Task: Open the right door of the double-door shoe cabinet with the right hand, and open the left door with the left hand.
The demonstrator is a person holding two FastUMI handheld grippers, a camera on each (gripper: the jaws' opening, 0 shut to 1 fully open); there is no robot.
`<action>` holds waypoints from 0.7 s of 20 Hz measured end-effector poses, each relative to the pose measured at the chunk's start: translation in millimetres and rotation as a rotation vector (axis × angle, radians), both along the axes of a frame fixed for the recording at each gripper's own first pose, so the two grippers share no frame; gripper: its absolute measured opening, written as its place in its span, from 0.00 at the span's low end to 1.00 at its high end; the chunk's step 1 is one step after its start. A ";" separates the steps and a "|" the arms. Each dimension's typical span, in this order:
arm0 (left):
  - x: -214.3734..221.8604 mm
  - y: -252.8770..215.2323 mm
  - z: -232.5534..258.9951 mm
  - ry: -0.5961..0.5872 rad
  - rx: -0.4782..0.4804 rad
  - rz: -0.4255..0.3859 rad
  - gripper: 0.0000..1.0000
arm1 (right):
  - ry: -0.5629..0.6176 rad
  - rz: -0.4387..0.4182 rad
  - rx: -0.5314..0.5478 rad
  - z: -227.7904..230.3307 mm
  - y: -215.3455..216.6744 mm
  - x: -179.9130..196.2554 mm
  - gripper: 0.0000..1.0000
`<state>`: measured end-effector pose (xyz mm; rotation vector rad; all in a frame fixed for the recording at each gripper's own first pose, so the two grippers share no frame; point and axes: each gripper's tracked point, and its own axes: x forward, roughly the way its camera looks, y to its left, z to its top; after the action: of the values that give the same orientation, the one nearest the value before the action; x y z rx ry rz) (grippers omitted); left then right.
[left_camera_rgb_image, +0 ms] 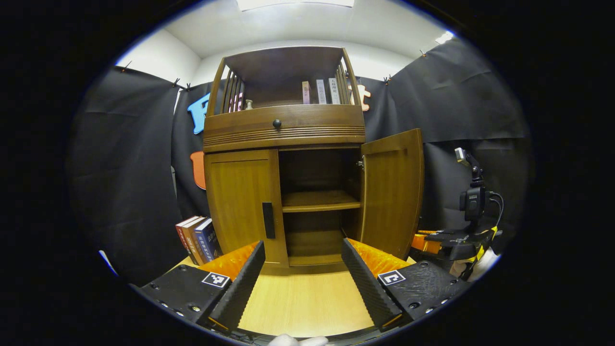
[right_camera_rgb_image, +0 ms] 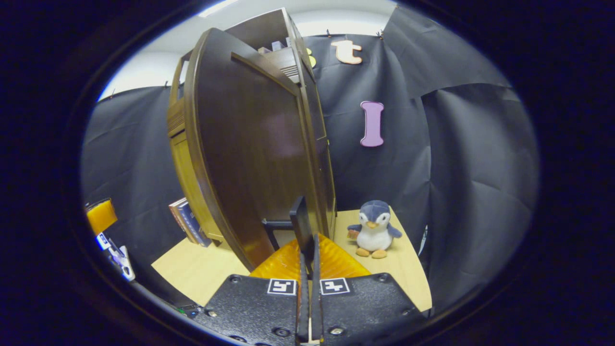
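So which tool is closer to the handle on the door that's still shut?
Left. The left tool sits open in front of the closed left door, facing its handle. The right tool is over at the open right door, shut on that door's handle.

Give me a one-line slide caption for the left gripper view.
Open left tool faces the shoe cabinet: right door swung open, left door shut.

No legible text. Book spines on the cabinet's top shelf [left_camera_rgb_image: 319, 91] and on the books beside the cabinet [left_camera_rgb_image: 199, 238] carry print, too small to read.
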<state>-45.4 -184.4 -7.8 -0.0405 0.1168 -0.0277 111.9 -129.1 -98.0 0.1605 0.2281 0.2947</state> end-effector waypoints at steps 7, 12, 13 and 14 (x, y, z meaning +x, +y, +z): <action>-3.9 -19.0 9.0 -0.006 0.013 0.049 0.96 | 0.003 0.040 0.028 0.5 -28.2 11.5 0.05; -9.2 -31.7 13.2 -0.005 0.027 0.070 0.96 | -0.004 0.090 0.023 -0.6 -32.6 14.4 0.05; -11.6 -34.0 14.7 -0.007 0.031 0.075 0.96 | -0.004 0.099 0.023 -0.3 -33.4 15.0 0.05; -13.1 -34.6 17.2 -0.009 0.036 0.078 0.96 | -0.003 0.111 0.026 -1.0 -34.5 15.7 0.05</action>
<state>-58.5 -219.0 9.4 -0.0089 0.1066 0.0520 127.6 -163.6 -99.1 0.1737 0.2308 0.4084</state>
